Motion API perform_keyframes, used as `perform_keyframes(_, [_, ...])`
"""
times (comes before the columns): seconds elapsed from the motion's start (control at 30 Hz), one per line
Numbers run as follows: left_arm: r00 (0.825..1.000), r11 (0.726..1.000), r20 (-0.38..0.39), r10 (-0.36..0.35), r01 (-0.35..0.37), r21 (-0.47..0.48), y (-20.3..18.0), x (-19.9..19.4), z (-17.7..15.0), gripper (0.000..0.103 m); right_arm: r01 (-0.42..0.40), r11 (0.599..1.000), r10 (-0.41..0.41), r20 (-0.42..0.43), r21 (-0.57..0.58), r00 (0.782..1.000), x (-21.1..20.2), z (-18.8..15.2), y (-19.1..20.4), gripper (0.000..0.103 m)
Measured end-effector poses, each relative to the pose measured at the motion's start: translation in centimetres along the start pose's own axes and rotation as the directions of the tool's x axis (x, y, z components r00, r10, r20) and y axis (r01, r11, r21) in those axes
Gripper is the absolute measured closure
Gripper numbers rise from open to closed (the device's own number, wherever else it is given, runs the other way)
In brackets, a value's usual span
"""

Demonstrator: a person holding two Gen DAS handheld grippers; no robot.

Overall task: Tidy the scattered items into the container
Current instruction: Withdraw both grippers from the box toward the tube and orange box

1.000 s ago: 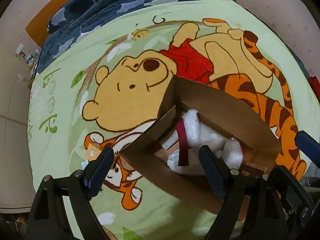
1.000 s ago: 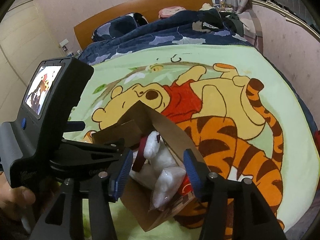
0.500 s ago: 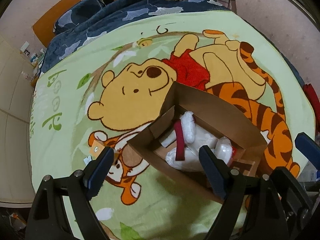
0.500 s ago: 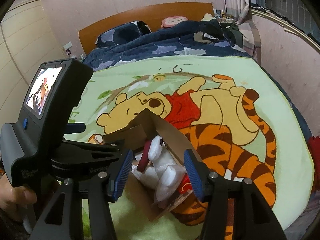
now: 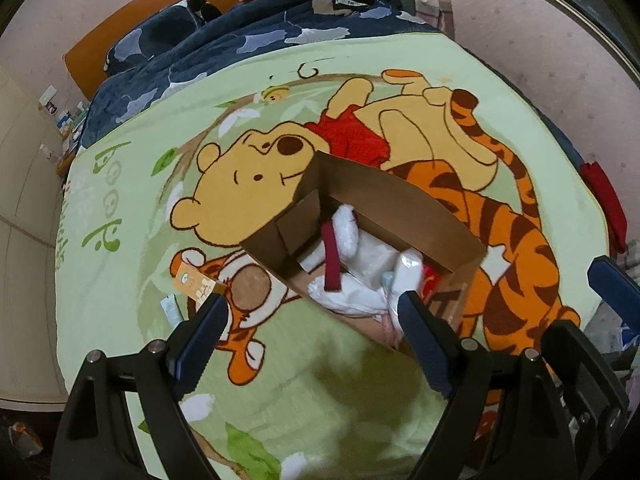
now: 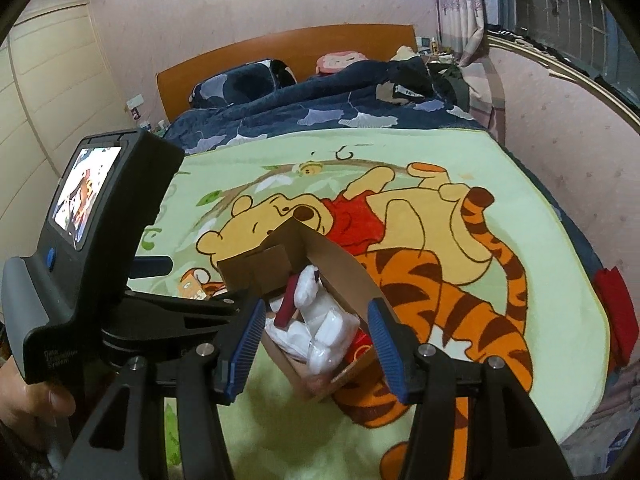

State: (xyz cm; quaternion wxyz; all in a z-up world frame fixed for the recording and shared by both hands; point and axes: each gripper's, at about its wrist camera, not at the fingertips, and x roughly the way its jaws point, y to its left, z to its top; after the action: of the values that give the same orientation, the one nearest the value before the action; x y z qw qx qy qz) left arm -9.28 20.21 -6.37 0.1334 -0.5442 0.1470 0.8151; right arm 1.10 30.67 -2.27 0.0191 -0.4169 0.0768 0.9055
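the open brown cardboard box (image 5: 404, 216) sits on the green cartoon-print blanket (image 5: 132, 280), already holding a white soft plush bundle (image 5: 360, 256) with a dark red strap (image 5: 331, 256). left of it, well apart from the box, a small orange printed card packet (image 5: 196, 285) and a pale flat sachet (image 5: 172, 309) lie loose on the blanket. the left gripper (image 5: 312, 344) hovers wide open, holding nothing; the right gripper (image 6: 316, 344) likewise stands wide and empty above the box. the packet looks light, thin and fairly stiff, so pinching across its short edges seems best; the sachet is probably floppy and slippery against the pile.
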Motion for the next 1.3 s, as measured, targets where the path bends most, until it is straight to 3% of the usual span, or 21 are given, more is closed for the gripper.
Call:
perform_keyframes(0.4, [0.999,1.000,0.035,-0.016,0.015,0.017,-0.1,-3.0,-3.8,0.015,0.014,1.000,-0.013,0.032,-0.013,0.999,-3.5,-2.5,2.1,0.048])
perform_keyframes(0.77, [0.999,1.000,0.032,-0.011,0.011,-0.008,2.5,-4.0,-6.8,0.015,-0.002,0.999,0.004,0.041,-0.047,0.999,-4.7,-3.9,5.5,0.048])
perform_keyframes(1.3, [0.999,0.984,-0.007,0.048,-0.049,-0.172,10.0,-4.3,-10.1,0.015,-0.111,0.980,0.115,0.017,-0.164,0.993,-3.2,-3.5,11.7,0.048])
